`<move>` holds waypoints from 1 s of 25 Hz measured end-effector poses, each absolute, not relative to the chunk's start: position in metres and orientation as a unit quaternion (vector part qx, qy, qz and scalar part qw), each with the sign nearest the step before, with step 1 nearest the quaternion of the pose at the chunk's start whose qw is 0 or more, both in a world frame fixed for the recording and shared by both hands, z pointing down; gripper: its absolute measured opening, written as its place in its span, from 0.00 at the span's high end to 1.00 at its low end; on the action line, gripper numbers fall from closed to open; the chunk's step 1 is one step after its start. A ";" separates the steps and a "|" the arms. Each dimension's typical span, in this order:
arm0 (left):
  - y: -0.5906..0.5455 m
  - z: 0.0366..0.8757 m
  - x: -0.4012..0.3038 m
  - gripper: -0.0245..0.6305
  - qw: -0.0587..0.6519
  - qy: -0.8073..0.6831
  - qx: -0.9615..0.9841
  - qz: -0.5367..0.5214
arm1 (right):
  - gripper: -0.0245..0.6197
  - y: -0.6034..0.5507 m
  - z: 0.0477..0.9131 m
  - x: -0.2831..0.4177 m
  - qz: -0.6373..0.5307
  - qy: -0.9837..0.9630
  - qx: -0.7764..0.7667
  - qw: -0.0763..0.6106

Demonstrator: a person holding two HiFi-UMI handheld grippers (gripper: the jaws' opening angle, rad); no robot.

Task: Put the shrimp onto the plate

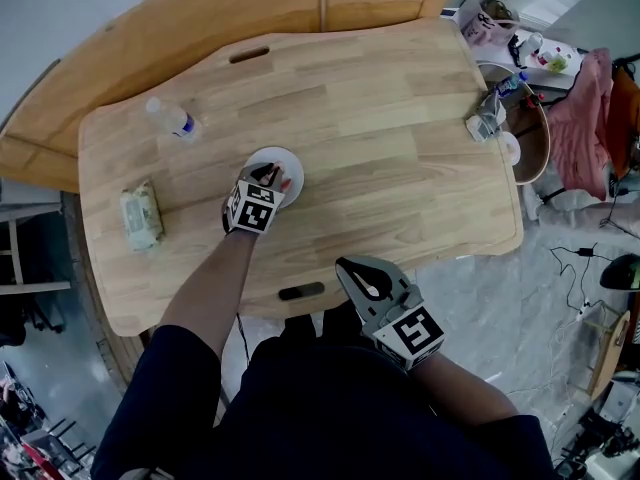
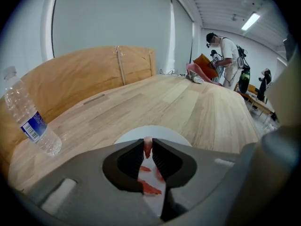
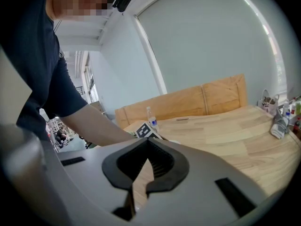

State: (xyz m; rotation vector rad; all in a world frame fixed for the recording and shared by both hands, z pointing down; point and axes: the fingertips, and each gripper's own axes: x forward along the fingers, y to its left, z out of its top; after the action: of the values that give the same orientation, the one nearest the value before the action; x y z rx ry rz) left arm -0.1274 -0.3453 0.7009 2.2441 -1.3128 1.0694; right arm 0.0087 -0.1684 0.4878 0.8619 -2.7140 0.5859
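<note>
One pale wooden bench (image 1: 400, 148) fills the scene. Of the two grey claws, the left claw (image 2: 148, 142) hangs over the plate, pinching one pink shrimp (image 2: 147, 149). The right claw (image 3: 147, 141) is closed and empty at the near edge. There is one round white plate (image 2: 164, 133), and far left one clear plastic water bottle (image 1: 172, 118) and one pale wipes packet (image 1: 141, 215). At least two red shrimp pieces (image 2: 150, 188) lie on the plate. This looks like the placing step: next, lower slightly and open.
</note>
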 end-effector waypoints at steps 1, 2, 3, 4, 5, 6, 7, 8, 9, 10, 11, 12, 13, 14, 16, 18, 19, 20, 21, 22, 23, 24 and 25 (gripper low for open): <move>-0.346 0.702 -0.127 0.87 0.164 -0.458 0.789 0.374 | 0.95 -0.167 0.490 0.010 0.203 -0.926 0.295 0.119; -0.346 0.703 -0.128 0.87 0.165 -0.456 0.791 0.373 | 0.95 -0.166 0.493 0.010 0.205 -0.926 0.295 0.120; -0.347 0.705 -0.128 0.87 0.165 -0.455 0.791 0.373 | 0.95 -0.165 0.494 0.010 0.207 -0.926 0.293 0.121; -0.348 0.707 -0.128 0.87 0.165 -0.453 0.792 0.375 | 0.95 -0.165 0.494 0.009 0.208 -0.926 0.292 0.121; -0.348 0.709 -0.129 0.87 0.165 -0.450 0.792 0.379 | 0.95 -0.165 0.495 0.010 0.206 -0.926 0.292 0.122; -0.347 0.711 -0.129 0.87 0.166 -0.446 0.791 0.384 | 0.95 -0.165 0.495 0.011 0.205 -0.926 0.293 0.123; -0.347 0.713 -0.129 0.87 0.166 -0.443 0.791 0.388 | 0.95 -0.165 0.495 0.011 0.204 -0.925 0.295 0.124; -0.346 0.714 -0.130 0.87 0.166 -0.441 0.791 0.391 | 0.95 -0.166 0.495 0.011 0.202 -0.926 0.295 0.123; -0.347 0.716 -0.130 0.87 0.166 -0.439 0.791 0.392 | 0.95 -0.166 0.495 0.012 0.200 -0.927 0.294 0.123; -0.346 0.717 -0.129 0.87 0.167 -0.436 0.791 0.394 | 0.95 -0.166 0.495 0.012 0.199 -0.927 0.294 0.122; -0.346 0.718 -0.129 0.87 0.167 -0.433 0.792 0.397 | 0.95 -0.166 0.495 0.012 0.200 -0.927 0.294 0.120; -0.345 0.720 -0.128 0.87 0.167 -0.429 0.792 0.401 | 0.95 -0.166 0.494 0.012 0.202 -0.927 0.294 0.116; -0.344 0.721 -0.127 0.87 0.166 -0.426 0.792 0.405 | 0.95 -0.165 0.492 0.012 0.203 -0.927 0.294 0.112; -0.343 0.722 -0.127 0.86 0.164 -0.425 0.792 0.407 | 0.95 -0.165 0.491 0.012 0.203 -0.927 0.295 0.109; -0.344 0.720 -0.128 0.82 0.161 -0.426 0.792 0.406 | 0.95 -0.163 0.490 0.013 0.203 -0.927 0.296 0.110; -0.344 0.716 -0.129 0.80 0.159 -0.429 0.794 0.400 | 0.95 -0.163 0.489 0.014 0.203 -0.925 0.299 0.117; -0.344 0.713 -0.129 0.80 0.159 -0.432 0.795 0.396 | 0.95 -0.162 0.488 0.014 0.204 -0.924 0.300 0.118; -0.343 0.708 -0.129 0.80 0.158 -0.434 0.796 0.390 | 0.95 -0.162 0.487 0.014 0.205 -0.925 0.300 0.114; -0.342 0.703 -0.129 0.80 0.157 -0.438 0.798 0.383 | 0.95 -0.161 0.486 0.014 0.204 -0.926 0.298 0.109; -0.342 0.696 -0.129 0.80 0.154 -0.442 0.801 0.374 | 0.95 -0.161 0.485 0.014 0.202 -0.927 0.297 0.104; -0.341 0.689 -0.129 0.80 0.151 -0.446 0.803 0.365 | 0.95 -0.161 0.483 0.013 0.199 -0.929 0.296 0.100; -0.339 0.681 -0.129 0.80 0.148 -0.451 0.805 0.356 | 0.95 -0.161 0.480 0.012 0.197 -0.929 0.297 0.097; -0.337 0.673 -0.128 0.80 0.144 -0.455 0.807 0.348 | 0.95 -0.161 0.478 0.012 0.194 -0.930 0.297 0.094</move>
State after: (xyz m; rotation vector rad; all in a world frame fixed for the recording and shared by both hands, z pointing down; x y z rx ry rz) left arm -0.1283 -0.3365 0.6729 2.3262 -1.3119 1.0043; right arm 0.0118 -0.1608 0.4775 0.8812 -2.7596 0.5762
